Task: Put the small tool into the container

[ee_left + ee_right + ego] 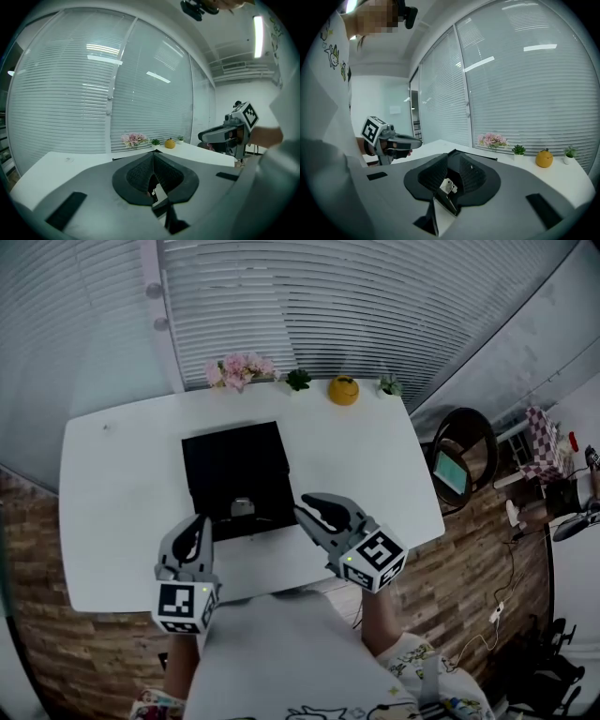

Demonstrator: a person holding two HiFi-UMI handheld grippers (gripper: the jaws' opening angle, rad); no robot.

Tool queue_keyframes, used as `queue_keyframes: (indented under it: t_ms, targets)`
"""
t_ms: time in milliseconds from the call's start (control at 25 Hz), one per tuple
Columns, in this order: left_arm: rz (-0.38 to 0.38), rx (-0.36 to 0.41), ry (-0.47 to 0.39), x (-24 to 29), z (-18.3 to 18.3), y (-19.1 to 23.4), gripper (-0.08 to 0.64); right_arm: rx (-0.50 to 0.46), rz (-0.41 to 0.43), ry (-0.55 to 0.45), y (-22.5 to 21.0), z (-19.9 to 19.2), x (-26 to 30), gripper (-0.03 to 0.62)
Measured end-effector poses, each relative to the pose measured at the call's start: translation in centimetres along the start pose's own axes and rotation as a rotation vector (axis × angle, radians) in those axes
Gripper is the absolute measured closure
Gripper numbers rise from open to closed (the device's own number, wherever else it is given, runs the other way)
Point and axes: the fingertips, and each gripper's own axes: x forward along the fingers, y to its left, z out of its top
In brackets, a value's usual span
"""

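The small grey-silver metal tool (pixel 242 507) lies at the near edge of the flat, square black container (pixel 234 451), which sits in the middle of the white table (pixel 112 484). From the head view I cannot tell whether the tool rests inside the container or only on its near rim. If it is not yet inside, the step in hand looks like the approach before the pick.

The right gripper (pixel 306 507) hovers just right of the container's near right corner, pointing left and far toward the tool but apart from it. Its jaws stand only narrowly apart. In the right gripper view the tool shows through that gap, beyond the pads, with nothing pressed between them. The left gripper (pixel 197 526) hangs at the near left, just off the container's near left corner, with its jaws drawn together and nothing in them.

The next move probably calls for widening the right jaws, carrying them left and down over the tool, and closing squarely on its body.

The tool itself is compact and low, with a pale top over a darker metal part. It is too small to tell its type.
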Motion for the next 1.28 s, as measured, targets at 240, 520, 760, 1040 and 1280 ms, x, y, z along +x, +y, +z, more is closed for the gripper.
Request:
queue_keyframes:
  t_ms: [240, 520, 760, 1040, 1280]
  targets:
    - [-0.021, -0.002, 0.002, 0.4, 0.0, -0.2, 0.554, 0.031, -0.041, -0.062, -0.1, 0.2, -0.7, 0.56]
    - [-0.024, -0.01, 0.013, 0.8, -0.1, -0.1, 0.554, 0.058, -0.088, -0.123, -0.5, 0.3, -1.2, 0.591]
    - [-0.034, -0.019, 0.023, 1.2, -0.2, 0.0, 0.554, 0.058, -0.116, -0.119, -1.0, 0.1, -1.0, 0.592]
    - [-0.046, -0.03, 0.035, 2.0, -0.9, 0.3, 0.554, 0.053, -0.151, -0.126, -2.1, 0.1, -0.3, 0.592]
    - [-0.046, -0.027, 0.043, 2.4, -0.8, 0.5, 0.554, 0.059, -0.16, -0.123, -2.6, 0.0, 0.2, 0.592]
